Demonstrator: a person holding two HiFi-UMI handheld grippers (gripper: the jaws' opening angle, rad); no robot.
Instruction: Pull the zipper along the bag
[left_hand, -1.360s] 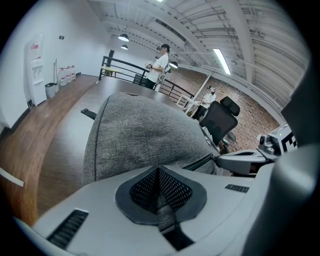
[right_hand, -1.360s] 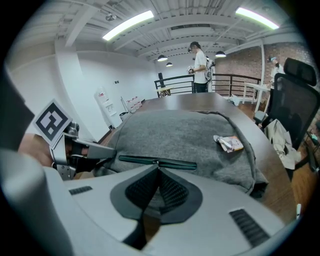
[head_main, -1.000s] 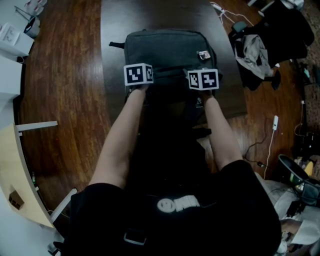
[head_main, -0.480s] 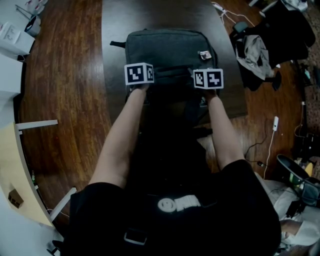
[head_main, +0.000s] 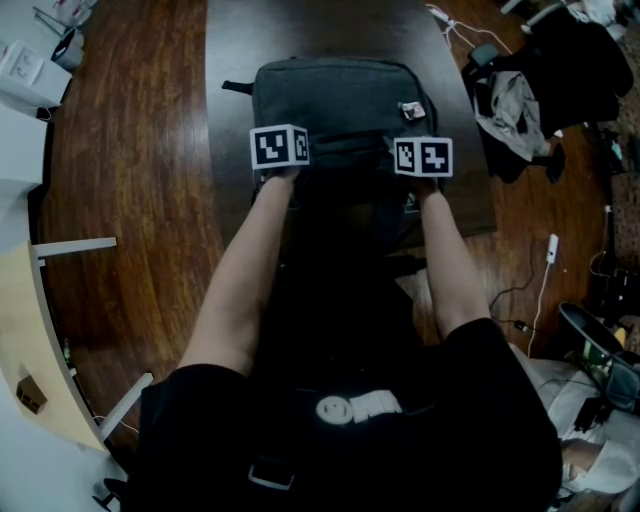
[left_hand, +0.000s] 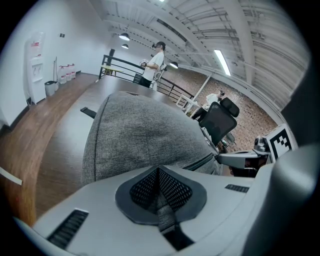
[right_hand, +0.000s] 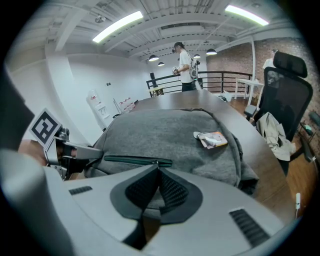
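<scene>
The right gripper (right_hand: 159, 169) has slid rightward along the near side of the grey bag (head_main: 335, 95) since a second ago, widening its gap from the left gripper (left_hand: 159, 170), which has held its place at the bag's near left corner. The bag lies flat on a dark surface (head_main: 300, 25). The right gripper's jaws are pressed together, pinching the pull (right_hand: 157, 163) at the right end of the zipper (right_hand: 132, 160), whose dark green line runs left from it across the bag's near edge. The left gripper's jaws are pressed together on a fold of the bag's fabric. A small tag (right_hand: 212, 139) lies on the bag's top right; its print is too small to read.
</scene>
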